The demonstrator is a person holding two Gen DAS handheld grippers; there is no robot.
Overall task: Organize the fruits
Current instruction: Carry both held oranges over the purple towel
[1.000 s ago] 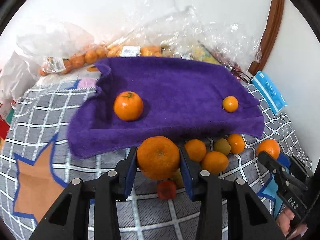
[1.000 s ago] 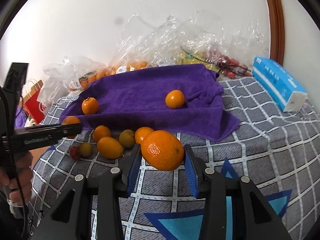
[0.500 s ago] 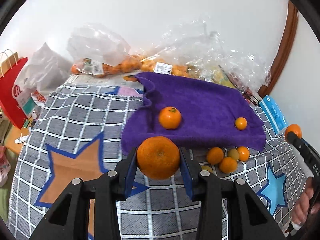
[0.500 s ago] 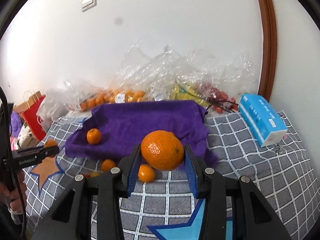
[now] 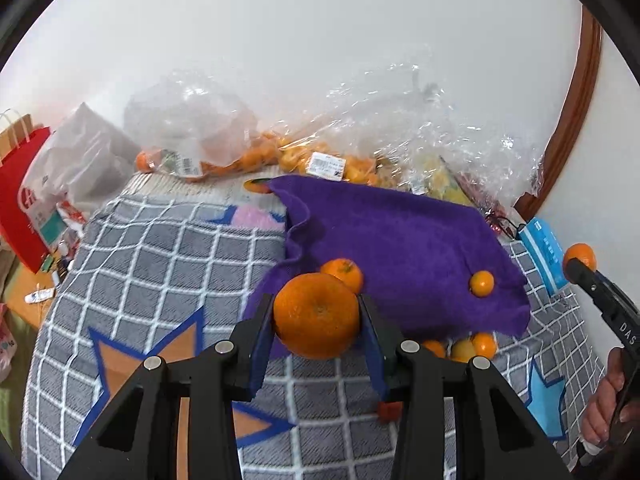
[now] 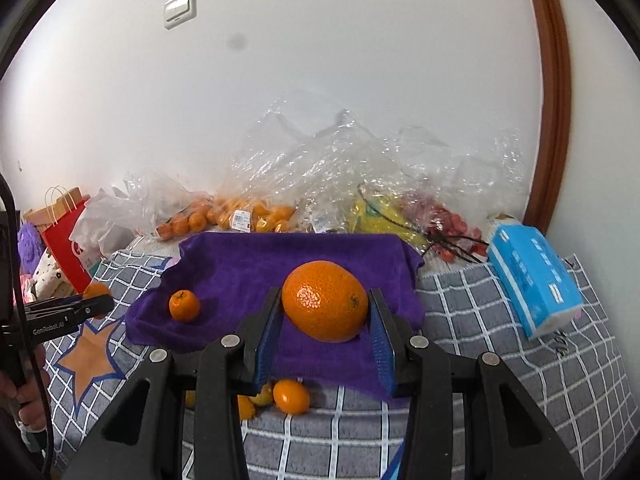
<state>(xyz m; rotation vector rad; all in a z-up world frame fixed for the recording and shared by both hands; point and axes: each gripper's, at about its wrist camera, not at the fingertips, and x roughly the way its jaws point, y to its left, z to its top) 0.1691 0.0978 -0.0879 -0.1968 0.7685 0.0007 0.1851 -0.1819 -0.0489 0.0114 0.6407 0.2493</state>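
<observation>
My left gripper (image 5: pixel 316 312) is shut on a large orange (image 5: pixel 316 320), held above the front edge of a purple towel (image 5: pixel 404 240). On that towel lie a small mandarin (image 5: pixel 343 274) and a smaller kumquat (image 5: pixel 482 283). In the right wrist view my right gripper (image 6: pixel 326 304) is shut on another large orange (image 6: pixel 325 300), raised over the same towel (image 6: pixel 256 268); the mandarin (image 6: pixel 184 305) lies to its left. Several loose small fruits (image 6: pixel 291 396) sit on the blanket just below the towel's front edge. Each gripper shows at the edge of the other's view.
Clear plastic bags of oranges (image 6: pixel 240 216) and other fruit line the wall behind the towel. A blue tissue pack (image 6: pixel 532 280) lies at the right, a red paper bag (image 5: pixel 20 192) at the left. A grey checked blanket (image 5: pixel 160 248) covers the surface.
Both grippers have risen with their oranges still held. The towel and loose fruit now look smaller and lower, and more of the wall and bags shows.
</observation>
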